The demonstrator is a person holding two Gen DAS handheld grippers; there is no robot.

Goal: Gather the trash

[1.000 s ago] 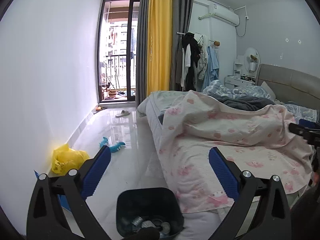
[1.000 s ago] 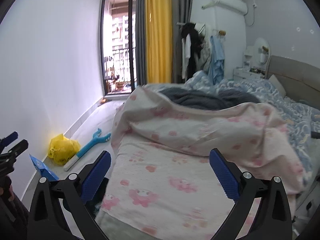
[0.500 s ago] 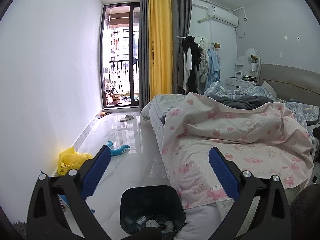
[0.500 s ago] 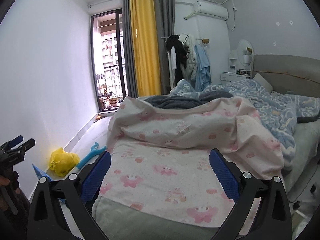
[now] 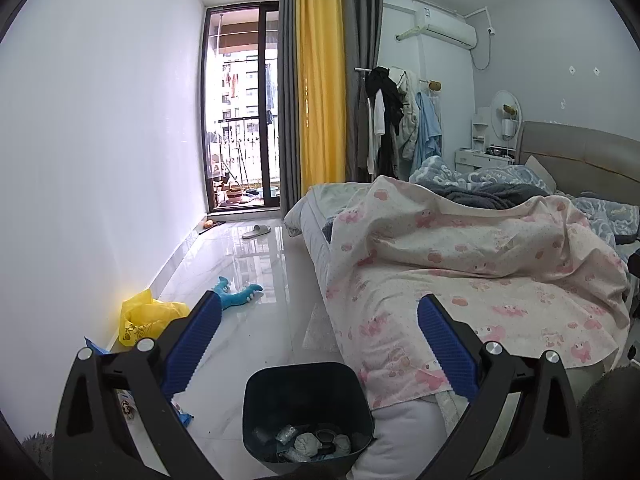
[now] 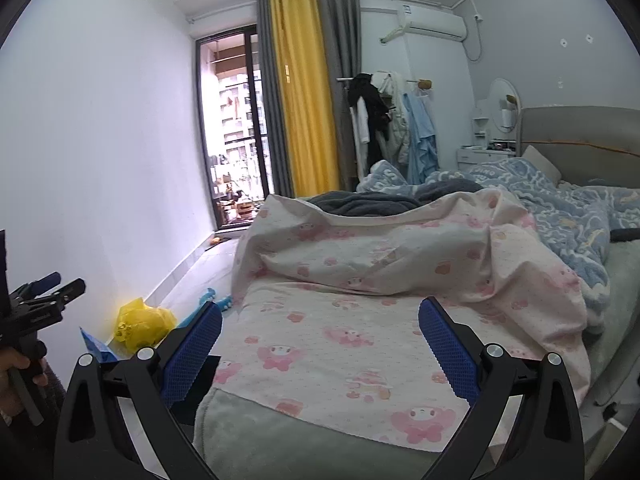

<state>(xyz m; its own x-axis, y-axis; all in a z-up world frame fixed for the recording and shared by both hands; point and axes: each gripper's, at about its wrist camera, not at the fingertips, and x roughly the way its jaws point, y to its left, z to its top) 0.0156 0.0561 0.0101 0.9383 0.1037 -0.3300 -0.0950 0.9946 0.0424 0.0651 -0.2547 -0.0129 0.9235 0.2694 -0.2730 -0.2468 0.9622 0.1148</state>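
Note:
A dark bin point(image 5: 308, 384) with several crumpled scraps in it stands on the floor below my left gripper point(image 5: 320, 336), by the bed's foot. A yellow plastic bag point(image 5: 146, 316) lies by the left wall, and it also shows in the right wrist view point(image 6: 142, 322). Blue packaging point(image 5: 182, 416) lies on the floor near it. My left gripper is open and empty above the bin. My right gripper point(image 6: 320, 340) is open and empty over the bed's foot end. The left gripper shows at the left edge of the right wrist view point(image 6: 36, 296).
A bed with a pink patterned sheet point(image 5: 460, 264) fills the right side. A blue plush toy point(image 5: 236, 294) and a slipper point(image 5: 256, 232) lie on the glossy floor. A balcony door point(image 5: 240, 120), curtains and a clothes rack point(image 5: 392, 120) stand at the far end.
Both grippers have pulled back and risen, so the room looks farther away and the bin shows more fully. Both stay open and empty.

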